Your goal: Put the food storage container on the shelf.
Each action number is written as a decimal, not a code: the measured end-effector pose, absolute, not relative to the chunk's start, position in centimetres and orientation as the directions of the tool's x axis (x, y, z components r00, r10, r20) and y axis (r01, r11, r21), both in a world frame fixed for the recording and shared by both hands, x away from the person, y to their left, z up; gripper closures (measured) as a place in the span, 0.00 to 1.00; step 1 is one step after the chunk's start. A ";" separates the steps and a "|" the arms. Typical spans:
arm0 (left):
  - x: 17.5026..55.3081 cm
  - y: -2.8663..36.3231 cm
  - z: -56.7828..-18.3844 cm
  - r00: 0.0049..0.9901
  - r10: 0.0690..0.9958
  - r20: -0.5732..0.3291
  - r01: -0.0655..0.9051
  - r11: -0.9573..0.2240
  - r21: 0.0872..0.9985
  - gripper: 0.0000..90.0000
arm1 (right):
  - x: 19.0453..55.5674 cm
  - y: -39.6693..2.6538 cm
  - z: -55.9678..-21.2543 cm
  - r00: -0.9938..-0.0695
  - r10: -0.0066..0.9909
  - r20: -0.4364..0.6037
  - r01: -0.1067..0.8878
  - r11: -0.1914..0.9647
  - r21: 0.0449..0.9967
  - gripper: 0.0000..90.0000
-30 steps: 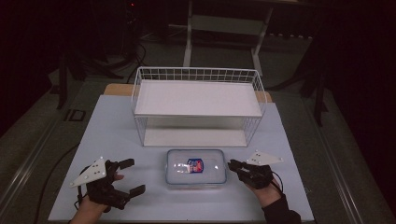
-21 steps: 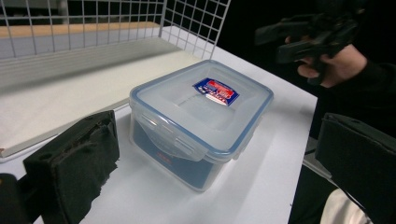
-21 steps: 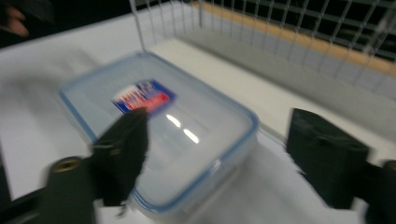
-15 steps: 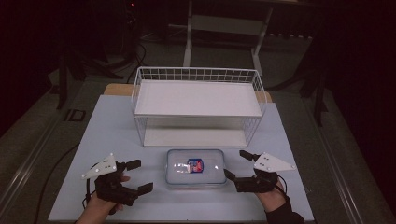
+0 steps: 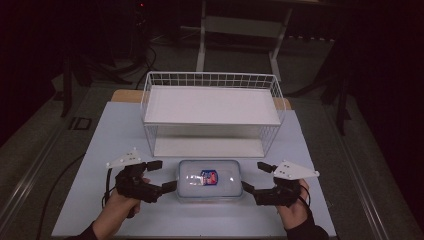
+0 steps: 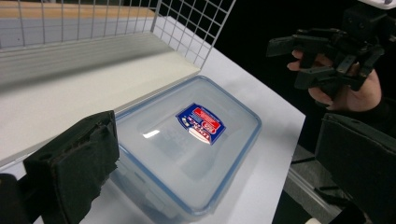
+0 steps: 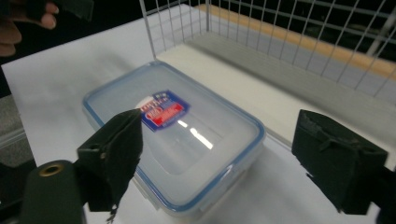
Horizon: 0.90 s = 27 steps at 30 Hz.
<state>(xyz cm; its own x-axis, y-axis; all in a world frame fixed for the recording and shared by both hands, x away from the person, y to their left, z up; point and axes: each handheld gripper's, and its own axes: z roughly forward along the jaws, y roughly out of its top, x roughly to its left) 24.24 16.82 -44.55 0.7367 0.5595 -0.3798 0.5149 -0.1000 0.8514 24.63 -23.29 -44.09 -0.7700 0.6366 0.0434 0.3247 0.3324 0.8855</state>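
A clear plastic container with a blue-rimmed lid and a red and blue label lies flat on the white tabletop, just in front of the wire rack. My left gripper is open at the container's left end, one jaw near the corner. My right gripper is open at its right end. In the left gripper view the container lies between the spread jaws of the left gripper, and the right gripper shows beyond it. In the right gripper view the right gripper straddles the container.
A white wire rack with two solid shelves stands right behind the container; its lower shelf lies close to the container's far side. The table's front edge runs near the person's hands. Dark floor and stands surround the table.
Both grippers have moved inward to the container's two ends, the left one forward and to the right. Both stay open. The container has not moved.
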 end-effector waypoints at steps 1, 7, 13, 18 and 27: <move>24.5 16.7 -44.5 0.730 0.571 -0.376 0.518 -0.102 0.849 0.00 | 24.8 -23.3 -44.2 -0.766 0.641 0.048 0.335 0.334 0.881 0.17; 26.1 16.3 -45.7 0.677 0.597 -0.431 0.590 -0.090 0.803 0.00 | 25.4 -23.5 -45.0 -0.754 0.654 0.063 0.358 0.329 0.874 0.15; 27.7 16.1 -47.4 0.611 0.598 -0.518 0.691 -0.084 0.718 0.00 | 26.2 -23.9 -46.1 -0.721 0.674 0.164 0.455 0.280 0.845 0.13; 28.7 16.3 -49.0 0.532 0.579 -0.618 0.790 -0.075 0.609 0.00 | 26.5 -23.6 -46.8 -0.683 0.714 0.157 0.488 0.285 0.825 0.12; 29.9 16.7 -51.9 0.381 0.551 -0.743 0.897 -0.026 0.441 0.16 | 26.7 -22.6 -47.4 -0.681 0.705 0.197 0.525 0.282 0.803 0.12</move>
<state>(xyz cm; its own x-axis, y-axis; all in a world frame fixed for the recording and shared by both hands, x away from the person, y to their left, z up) 29.90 16.66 -51.95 0.3809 0.5506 -0.7428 0.8972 -0.0257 0.4409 26.70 -22.63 -47.38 -0.6810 0.7051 0.1974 0.5248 0.2820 0.8032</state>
